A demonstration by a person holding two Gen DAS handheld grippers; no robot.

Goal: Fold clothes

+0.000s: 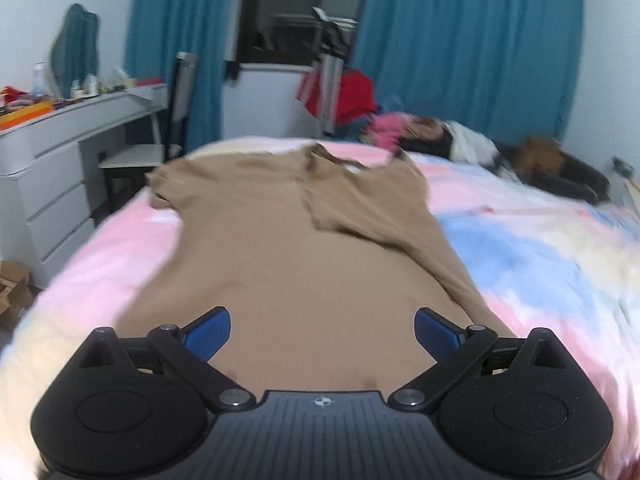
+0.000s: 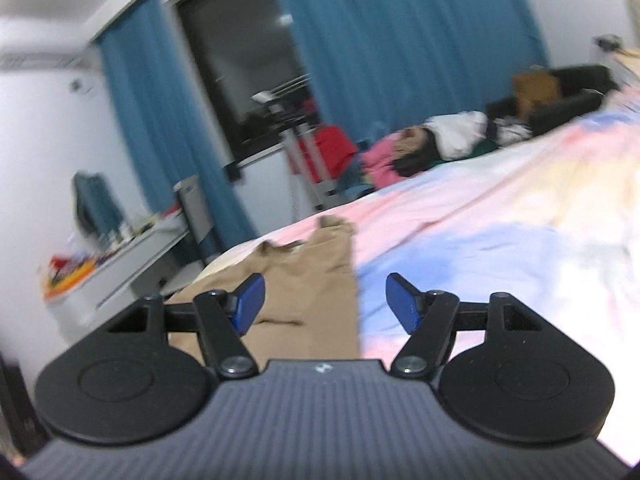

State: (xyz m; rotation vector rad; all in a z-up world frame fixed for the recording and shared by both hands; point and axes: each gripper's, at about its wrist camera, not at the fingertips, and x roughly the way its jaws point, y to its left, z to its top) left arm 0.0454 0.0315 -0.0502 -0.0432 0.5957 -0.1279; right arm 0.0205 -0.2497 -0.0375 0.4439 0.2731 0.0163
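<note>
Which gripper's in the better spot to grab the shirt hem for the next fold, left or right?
Left, probably. The left gripper is open and centred over the near end of the tan shirt. The right gripper is open too, but straddles the shirt's right edge, half over the bedsheet.

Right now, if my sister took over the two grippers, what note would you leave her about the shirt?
Left gripper: open, empty, above the tan T-shirt's lower part.
Right gripper: open, empty, over the shirt's right edge.
The shirt lies spread on the pastel bedspread, collar at the far end.
Done: the right side and sleeve are folded in over the middle.
Left: the left sleeve is not yet folded in; then fold the shirt up from the bottom. A pile of other clothes waits at the far edge.
</note>
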